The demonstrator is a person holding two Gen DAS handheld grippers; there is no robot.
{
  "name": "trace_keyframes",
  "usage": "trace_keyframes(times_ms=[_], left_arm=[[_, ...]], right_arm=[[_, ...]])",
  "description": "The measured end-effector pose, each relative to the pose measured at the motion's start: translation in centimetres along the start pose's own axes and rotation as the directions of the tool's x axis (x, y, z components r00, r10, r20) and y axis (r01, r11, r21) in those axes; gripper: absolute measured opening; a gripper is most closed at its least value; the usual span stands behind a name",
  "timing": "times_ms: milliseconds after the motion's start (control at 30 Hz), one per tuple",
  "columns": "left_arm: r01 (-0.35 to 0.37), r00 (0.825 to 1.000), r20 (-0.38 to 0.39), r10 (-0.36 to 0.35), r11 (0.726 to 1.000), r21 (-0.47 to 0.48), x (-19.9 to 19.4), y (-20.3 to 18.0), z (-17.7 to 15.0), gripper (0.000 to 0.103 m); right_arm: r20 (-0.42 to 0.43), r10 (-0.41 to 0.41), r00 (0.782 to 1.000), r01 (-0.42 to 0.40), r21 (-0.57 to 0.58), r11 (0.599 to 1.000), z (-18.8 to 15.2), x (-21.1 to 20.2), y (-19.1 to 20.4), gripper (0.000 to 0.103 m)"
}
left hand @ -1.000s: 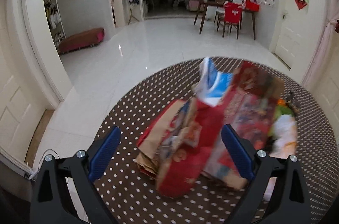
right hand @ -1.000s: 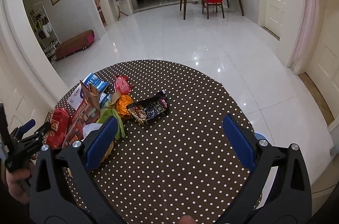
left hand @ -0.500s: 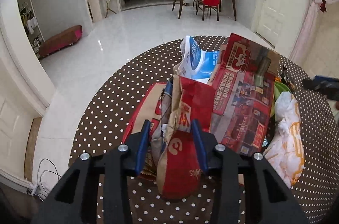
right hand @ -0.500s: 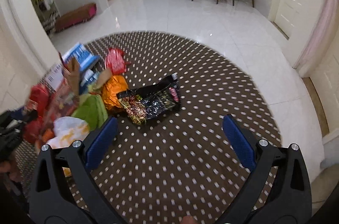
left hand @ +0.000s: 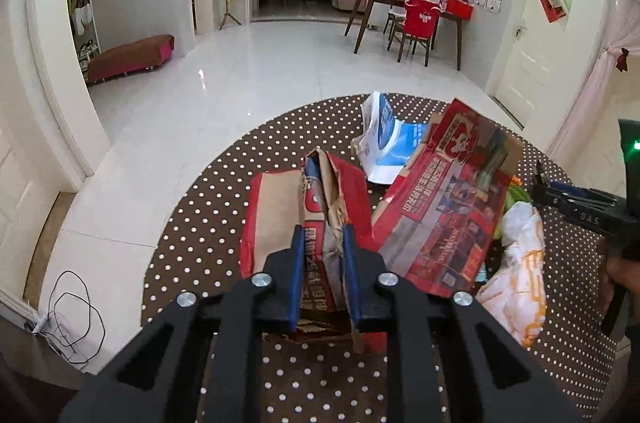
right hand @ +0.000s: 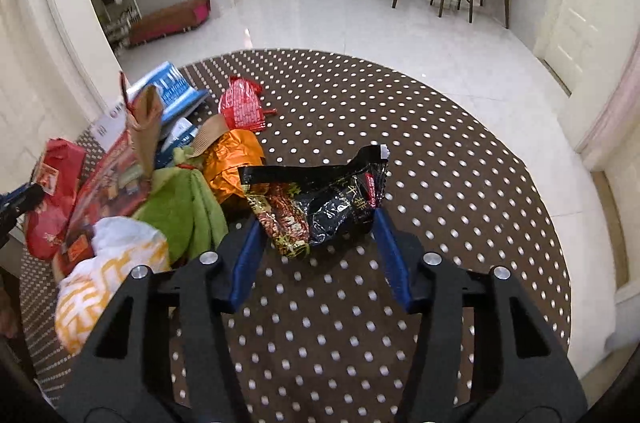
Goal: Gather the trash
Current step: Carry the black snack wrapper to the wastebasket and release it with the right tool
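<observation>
Left wrist view: the left gripper (left hand: 323, 241) has its blue fingers (left hand: 297, 263) pressed in from both sides on a crumpled red and brown paper bag (left hand: 326, 207), which stands up between them on the dotted brown bench (left hand: 192, 223). Just right of the bag a large red printed carton (left hand: 444, 215) lies tilted, its far end raised. Beyond them is a blue and white bag (left hand: 384, 139), touching the carton's far left corner. A white and yellow plastic bag (left hand: 516, 271) sits at the right, against the carton's right edge. At the far right edge the other gripper's dark body shows, held in a hand.

Right wrist view: the right gripper (right hand: 318, 241) has its fingers (right hand: 390, 259) spread wide, holding nothing. A black snack wrapper (right hand: 328, 195) lies on the bench between and just beyond the fingertips. Left of it lie an orange foil wrapper (right hand: 232, 163), a green cloth (right hand: 184, 207) and the white and yellow plastic bag. A small red wrapper (right hand: 242, 105) rests farther off, apart from the black one.
</observation>
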State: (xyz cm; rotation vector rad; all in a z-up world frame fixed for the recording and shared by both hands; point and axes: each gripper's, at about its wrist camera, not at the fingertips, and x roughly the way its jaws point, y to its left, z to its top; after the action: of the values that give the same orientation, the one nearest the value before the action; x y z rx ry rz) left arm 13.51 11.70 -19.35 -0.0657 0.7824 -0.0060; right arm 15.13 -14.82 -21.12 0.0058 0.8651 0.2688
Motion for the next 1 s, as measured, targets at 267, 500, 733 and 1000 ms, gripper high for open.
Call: trace_keyframes(times_ms=[267,500,733,1000], left_arm=[[0.036,0.999,0.015,-0.036,0.999,-0.007,-1.5,-1.1,0.1,0.017],[0.074,0.994,0.082,-0.075,0.997,0.014,-4.9,-3.3,1.4,0.017],[0.154,0.976,0.144,-0.164,0.985,0.077,-7.6,-7.4,3.4,0.017],[0.301,0.935,0.13,-0.331,0.932,0.204,-7.1,-17.6,5.8,0.017]], right_arm=[[0.03,0.085,0.996,-0.088,0.102,0.991,-1.6,-3.1,-2.5,0.043],[0.078,0.104,0.991,-0.115,0.154,0.981,-2.3,-5.9,-4.2,0.042],[0.149,0.088,0.985,-0.114,0.174,0.978,-2.2,-9.4,-6.5,0.042],[0.243,0.02,0.97,-0.082,0.245,0.966,-2.1,-14.5,-12.5,0.042]])
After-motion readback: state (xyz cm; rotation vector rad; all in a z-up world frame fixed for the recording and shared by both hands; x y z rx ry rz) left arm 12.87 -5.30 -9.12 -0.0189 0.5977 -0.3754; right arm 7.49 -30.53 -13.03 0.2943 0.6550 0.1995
